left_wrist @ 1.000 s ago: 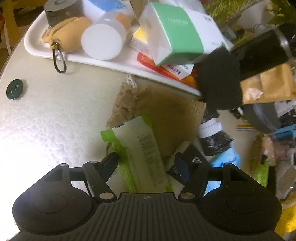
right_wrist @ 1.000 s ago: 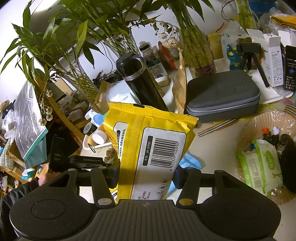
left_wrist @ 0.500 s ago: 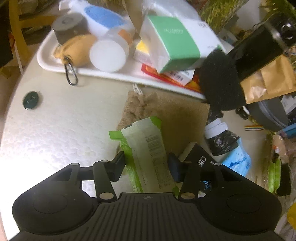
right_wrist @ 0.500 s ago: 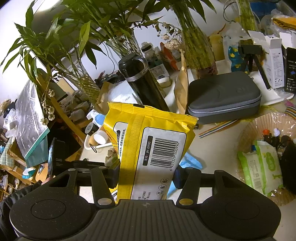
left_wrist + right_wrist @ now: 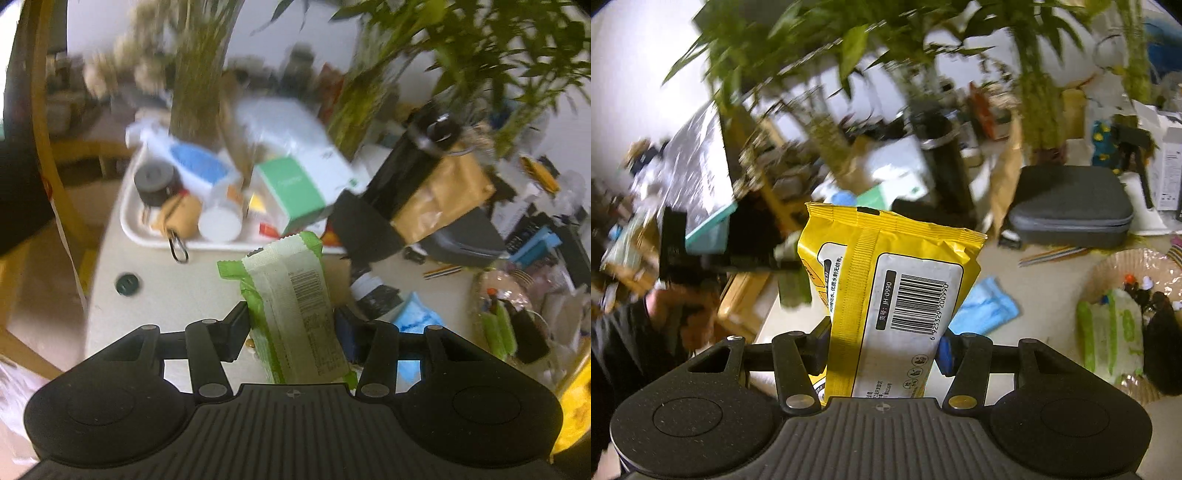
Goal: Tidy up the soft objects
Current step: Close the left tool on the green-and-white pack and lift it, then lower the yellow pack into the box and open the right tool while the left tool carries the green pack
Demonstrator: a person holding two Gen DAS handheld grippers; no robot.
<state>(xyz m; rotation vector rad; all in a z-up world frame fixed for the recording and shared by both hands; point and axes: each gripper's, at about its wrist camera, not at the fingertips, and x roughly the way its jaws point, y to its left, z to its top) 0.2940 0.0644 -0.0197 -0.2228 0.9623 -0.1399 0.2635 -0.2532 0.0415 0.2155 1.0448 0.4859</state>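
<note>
Left tongs (image 5: 291, 328) clench a green-and-white crinkly wipes packet (image 5: 291, 310) lengthwise; right tongs (image 5: 882, 349) clench a yellow wipes pack (image 5: 890, 302), nearer the clear basket (image 5: 1108, 269) at right.

Each camera sits just behind its own gripper and looks forward and steeply down along the two fingers onto a cluttered table (image 5: 155, 306). The left wrist view faces a white tray (image 5: 129, 221) near the table's edge. The right wrist view faces farther across. Both share the grey zip case (image 5: 1071, 206), the black flask (image 5: 413, 166) and the blue packet (image 5: 986, 306).
</note>
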